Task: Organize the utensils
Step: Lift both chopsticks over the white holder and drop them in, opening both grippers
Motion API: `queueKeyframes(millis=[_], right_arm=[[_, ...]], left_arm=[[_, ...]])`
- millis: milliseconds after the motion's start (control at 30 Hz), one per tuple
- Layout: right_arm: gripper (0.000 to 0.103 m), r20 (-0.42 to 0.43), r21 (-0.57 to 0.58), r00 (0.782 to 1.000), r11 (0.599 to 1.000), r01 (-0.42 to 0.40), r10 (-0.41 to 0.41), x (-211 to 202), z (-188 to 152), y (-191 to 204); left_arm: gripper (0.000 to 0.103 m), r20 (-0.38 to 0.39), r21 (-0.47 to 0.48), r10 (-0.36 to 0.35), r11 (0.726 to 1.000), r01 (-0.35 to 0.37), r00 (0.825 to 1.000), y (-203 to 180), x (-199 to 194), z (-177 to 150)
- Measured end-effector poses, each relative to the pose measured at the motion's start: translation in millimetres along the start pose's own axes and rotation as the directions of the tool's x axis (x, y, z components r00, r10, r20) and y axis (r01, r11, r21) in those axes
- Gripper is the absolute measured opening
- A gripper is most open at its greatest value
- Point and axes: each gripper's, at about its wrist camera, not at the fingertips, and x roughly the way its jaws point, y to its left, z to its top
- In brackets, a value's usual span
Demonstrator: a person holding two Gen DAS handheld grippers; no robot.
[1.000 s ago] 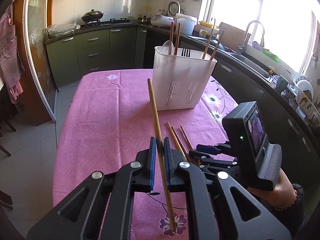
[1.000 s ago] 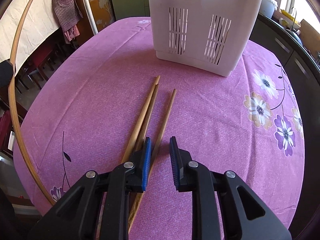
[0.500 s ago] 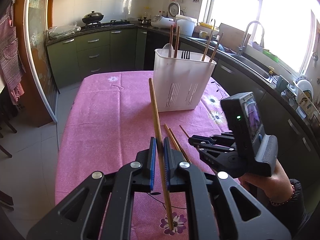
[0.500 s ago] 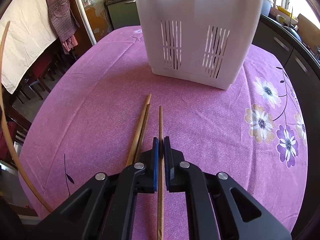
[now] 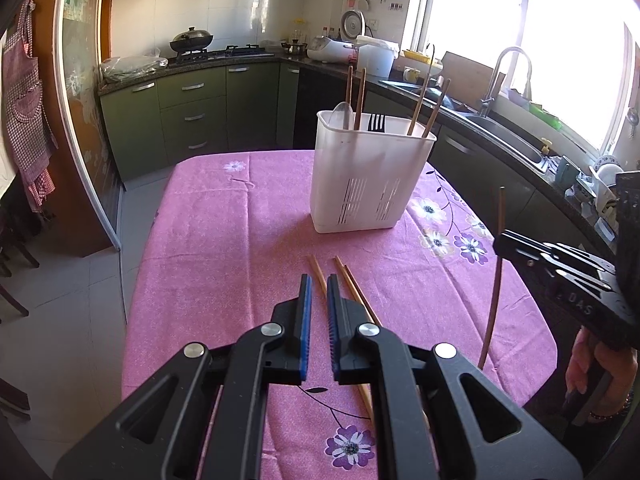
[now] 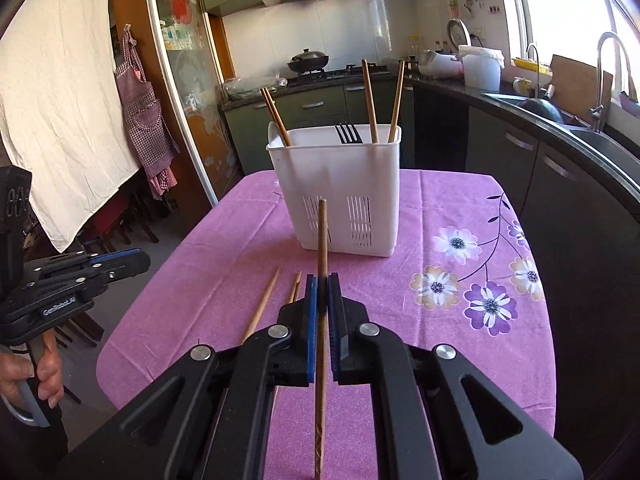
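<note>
My right gripper point(image 6: 322, 280) is shut on a brown chopstick point(image 6: 322, 232) and holds it in the air, tip towards the white utensil holder point(image 6: 340, 184). From the left wrist view this gripper point(image 5: 500, 242) hangs at the right with the chopstick point(image 5: 497, 284) nearly upright. The holder point(image 5: 368, 184) stands mid-table with several chopsticks, a black fork point(image 5: 376, 122) and a spoon point(image 5: 342, 114) inside. My left gripper point(image 5: 318, 292) is shut with a narrow gap and nothing in it. Three chopsticks point(image 5: 316, 272) lie on the cloth under it. In the right wrist view the left gripper point(image 6: 138, 261) hovers off the table's left edge.
The table wears a pink flowered cloth point(image 5: 224, 240) that ends close in front of both grippers. Dark kitchen cabinets point(image 5: 192, 116) run along the back. A sink with a tap point(image 5: 508, 80) is at the right. A hand point(image 6: 36, 372) grips the left tool's handle. Chairs stand at the left.
My right gripper closed on one chopstick and rose with it off the table. My left gripper no longer holds its upright chopstick; a third chopstick now lies on the cloth.
</note>
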Motion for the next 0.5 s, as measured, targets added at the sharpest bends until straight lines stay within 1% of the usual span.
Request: queueKeyframes(millis=[100, 233, 267, 333, 400, 500], right_arm=[[0.006, 0.021, -0.004, 1.0, 1.0, -0.004, 0.004, -17.4, -8.6, 2.4], [0.006, 0.035, 0.001, 0.999, 1.0, -0.006, 0.005, -36.2, -18.6, 1.5], [0.006, 0.041, 0.007, 0.999, 1.0, -0.006, 0.006, -40.8, -20.3, 0.3], [0.006, 0.051, 0.014, 0.999, 1.0, -0.006, 0.006, -49.4, -22.9, -1.9], [0.006, 0.062, 0.022, 0.998, 1.0, -0.007, 0.005, -56.4, -23.7, -4.9], [0.006, 0.077, 0.034, 0.997, 0.999, -0.009, 0.007, -64.7, -23.8, -11.0]], left_arm=[[0.008, -0.065, -0.012, -0.006, 1.0, 0.005, 0.998, 0.0, 20.4, 4.8], [0.009, -0.157, -0.01, -0.004, 1.0, 0.002, 0.988, -10.0, 58.2, 8.8], [0.011, -0.18, -0.021, 0.0, 1.0, -0.004, 0.984, -11.3, 69.7, 9.9], [0.011, -0.227, -0.039, 0.001, 0.999, -0.01, 0.974, -13.6, 91.9, 11.3], [0.011, -0.271, -0.054, 0.015, 0.998, -0.03, 0.963, -14.5, 113.7, 12.3], [0.011, -0.33, -0.079, 0.016, 0.996, -0.044, 0.944, -14.2, 138.0, 12.8]])
